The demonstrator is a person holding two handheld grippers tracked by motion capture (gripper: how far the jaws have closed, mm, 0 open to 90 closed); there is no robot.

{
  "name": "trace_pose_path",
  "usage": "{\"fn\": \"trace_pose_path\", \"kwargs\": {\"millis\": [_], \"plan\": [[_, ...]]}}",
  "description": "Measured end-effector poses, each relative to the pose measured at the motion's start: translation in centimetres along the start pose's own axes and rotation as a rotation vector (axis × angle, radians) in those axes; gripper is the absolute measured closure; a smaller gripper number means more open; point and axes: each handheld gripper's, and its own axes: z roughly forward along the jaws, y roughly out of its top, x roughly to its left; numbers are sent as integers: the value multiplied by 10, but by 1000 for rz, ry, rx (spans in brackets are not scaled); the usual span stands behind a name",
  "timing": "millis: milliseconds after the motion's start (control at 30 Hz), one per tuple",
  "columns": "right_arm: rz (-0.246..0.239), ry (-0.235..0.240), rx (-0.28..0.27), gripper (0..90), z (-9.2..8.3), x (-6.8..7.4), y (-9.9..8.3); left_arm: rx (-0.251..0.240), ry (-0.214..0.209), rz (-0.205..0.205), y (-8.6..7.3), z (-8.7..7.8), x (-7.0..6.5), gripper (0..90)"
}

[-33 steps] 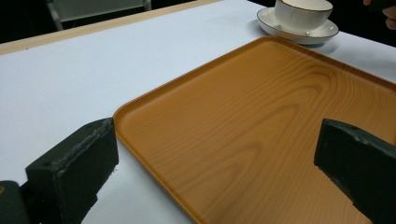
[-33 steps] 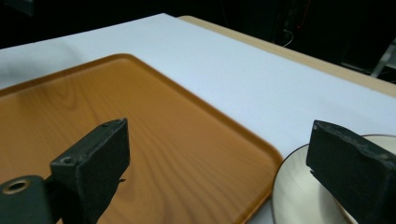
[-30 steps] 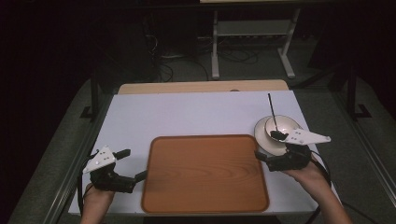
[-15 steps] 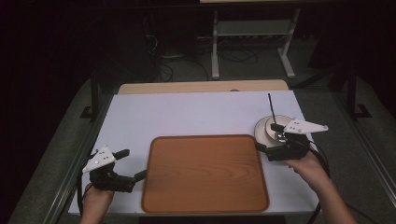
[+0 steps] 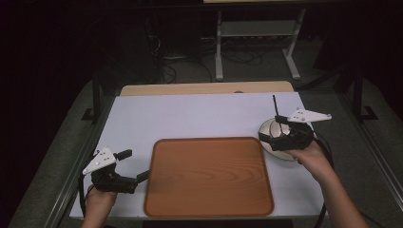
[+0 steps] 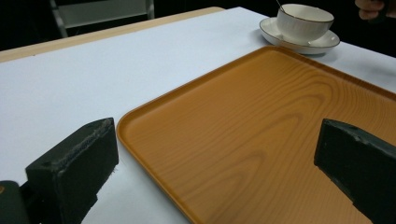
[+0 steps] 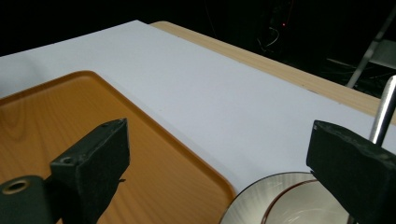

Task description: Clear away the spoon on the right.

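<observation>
At the near left corner of the white-covered table [image 5: 199,116], the left tool [image 5: 135,167] is held low in the person's left hand [image 5: 97,202]. Its jaws are spread wide, nothing is gripped, and they are aimed at the left edge of the tray [image 5: 209,183]; in the left gripper view that edge [image 6: 140,116] is seen lying between the two jaws.

The wooden tray is laid flat at the near middle of the table, and nothing is carried in it.

Just beyond the tray's far right corner, a white saucer [image 5: 280,153] is set on the table, apart from the tray, and a white cup [image 6: 303,21] is stood in it. A thin dark handle [image 5: 275,108] is seen rising from the cup; what else the cup holds cannot be told.

The right tool [image 5: 271,137] is held by the right hand [image 5: 311,159] directly over the cup and saucer. Its jaws are released and parted wide, with the saucer's rim [image 7: 261,191] seen between and below them and the upright handle [image 7: 385,109] just behind one jaw.
</observation>
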Motion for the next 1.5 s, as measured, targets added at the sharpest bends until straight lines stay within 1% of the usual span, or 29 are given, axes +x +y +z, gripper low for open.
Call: {"fn": "trace_pose_path", "kwargs": {"millis": [67, 133, 200, 267, 367, 400, 600, 667, 733, 767, 967, 1067, 1100, 1133, 1167, 1200, 1233, 1267, 1300, 1333, 1367, 1400, 1433, 1500], "plan": [[2, 0, -1, 57, 1, -2, 1, 5, -2, -2, 0, 1, 0, 0], [19, -1, -12, 57, 1, -8, 1, 8, -3, -7, 0, 1, 0, 0], [25, -1, -13, 57, 1, -10, 1, 8, -2, -8, 0, 1, 0, 0], [26, -6, -4, 57, 3, -15, -1, 5, 2, -9, 0, 1, 0, 0], [31, -7, 1, 57, 4, -18, -1, 12, 5, -5, 0, 1, 0, 0], [43, -4, 4, 61, 5, -21, -1, 12, 9, 0, 0, 0, -1, 0], [45, -4, 13, 62, 9, -26, 1, 9, 13, -13, 0, 0, 0, 0], [42, 1, 25, 90, 10, -28, 3, 9, 13, -13, 0, 0, 1, 0], [42, 3, 17, 96, 11, -30, 4, 8, 12, -14, -1, 1, 0, 0], [52, 8, 12, 105, 12, -31, 5, 9, 11, -14, -1, 1, 0, 0], [46, 7, 22, 135, 16, -36, 11, 10, 7, -14, -1, 0, 0, 0], [43, 20, 45, 138, 16, -38, 15, 17, 10, -12, -1, 1, 0, 0], [43, 20, 45, 138, 16, -38, 15, 17, 10, -12, -1, 1, 0, 0], [41, 15, 59, 146, 18, -40, 17, 17, 11, -13, -1, 1, 1, 0], [41, 10, 64, 156, 19, -41, 18, 17, 11, -13, -1, 1, 1, 0], [45, 7, 70, 190, 20, -43, 18, 14, 12, -18, -1, 1, 1, 0], [45, 7, 70, 190, 20, -43, 18, 14, 12, -18, -1, 1, 1, 0], [44, -14, 80, 249, 23, -46, 19, 13, 12, -19, -1, 0, 1, 0], [44, -14, 80, 249, 23, -46, 19, 13, 12, -19, -1, 0, 1, 0], [44, -47, 86, 308, 25, -50, 20, 14, 11, -20, -1, 1, 1, 0], [44, -47, 86, 308, 25, -50, 20, 14, 11, -20, -1, 1, 1, 0], [57, -52, 86, 366, 27, -54, 19, 16, 8, -20, -2, 1, 1, 0], [57, -52, 86, 366, 27, -54, 19, 16, 8, -20, -2, 1, 1, 0], [66, -49, 106, 430, 31, -59, 17, 16, 10, -21, -2, 1, 1, 0]]}}
